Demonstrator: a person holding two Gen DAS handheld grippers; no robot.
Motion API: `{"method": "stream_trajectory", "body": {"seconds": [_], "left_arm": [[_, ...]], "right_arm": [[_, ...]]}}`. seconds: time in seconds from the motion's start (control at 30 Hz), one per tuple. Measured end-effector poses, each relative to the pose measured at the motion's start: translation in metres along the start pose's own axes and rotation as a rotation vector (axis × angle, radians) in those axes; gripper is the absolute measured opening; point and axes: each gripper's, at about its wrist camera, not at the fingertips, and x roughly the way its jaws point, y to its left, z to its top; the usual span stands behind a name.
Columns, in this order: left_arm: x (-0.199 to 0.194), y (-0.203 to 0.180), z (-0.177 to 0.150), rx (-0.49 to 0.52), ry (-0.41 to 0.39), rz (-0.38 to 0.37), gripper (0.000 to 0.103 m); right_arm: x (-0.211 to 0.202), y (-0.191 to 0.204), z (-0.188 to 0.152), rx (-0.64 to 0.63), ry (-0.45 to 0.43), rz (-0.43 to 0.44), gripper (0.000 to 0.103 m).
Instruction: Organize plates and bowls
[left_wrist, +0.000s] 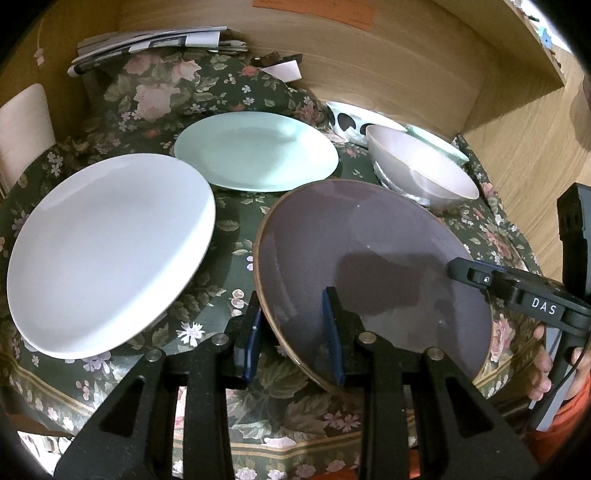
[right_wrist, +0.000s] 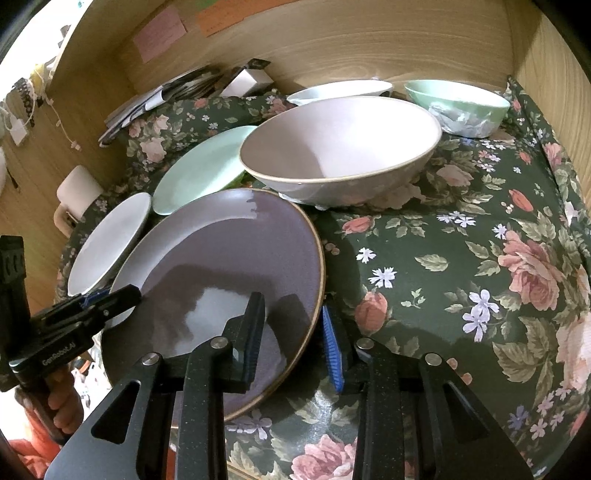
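Gripping purple plate (left_wrist: 369, 258) w/ both: left gripper (left_wrist: 295, 332) and right gripper (right_wrist: 295, 339) clamping its near rim, lower centre. White plate (left_wrist: 110, 251), mint plate (left_wrist: 255, 155), bowls (right_wrist: 340, 147) farther back, unstacked; I'm judging sorting barely begun.

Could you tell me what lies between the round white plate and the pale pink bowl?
The purple plate with a brown rim, clamped by both grippers, and behind it the mint green plate lie between the white plate and pink bowl, clearest in the left wrist view.
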Motion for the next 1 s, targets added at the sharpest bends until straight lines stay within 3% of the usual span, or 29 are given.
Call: {"method": "stream_trajectory", "body": {"seconds": [0.3, 0.5, 0.7, 0.83, 0.9, 1.0], "left_arm": [[0.000, -0.001, 0.000, 0.023, -0.013, 0.029, 0.031], [-0.017, 0.000, 0.008, 0.054, -0.094, 0.071, 0.054], [-0.034, 0.001, 0.019, 0.067, -0.150, 0.084, 0.068], [-0.045, 0.009, 0.026, 0.052, -0.178, 0.096, 0.077], [-0.052, 0.015, 0.027, 0.039, -0.194, 0.101, 0.083], [-0.060, 0.027, 0.028, 0.020, -0.213, 0.125, 0.084]], "right_arm": [[-0.017, 0.004, 0.009, -0.031, -0.065, -0.055, 0.028], [-0.025, 0.011, 0.016, -0.049, -0.092, -0.053, 0.029], [-0.032, 0.026, 0.023, -0.069, -0.125, -0.038, 0.044], [-0.034, 0.039, 0.029, -0.090, -0.144, -0.020, 0.060], [-0.034, 0.048, 0.034, -0.112, -0.155, -0.007, 0.063], [-0.031, 0.062, 0.039, -0.147, -0.160, 0.012, 0.065]]}}
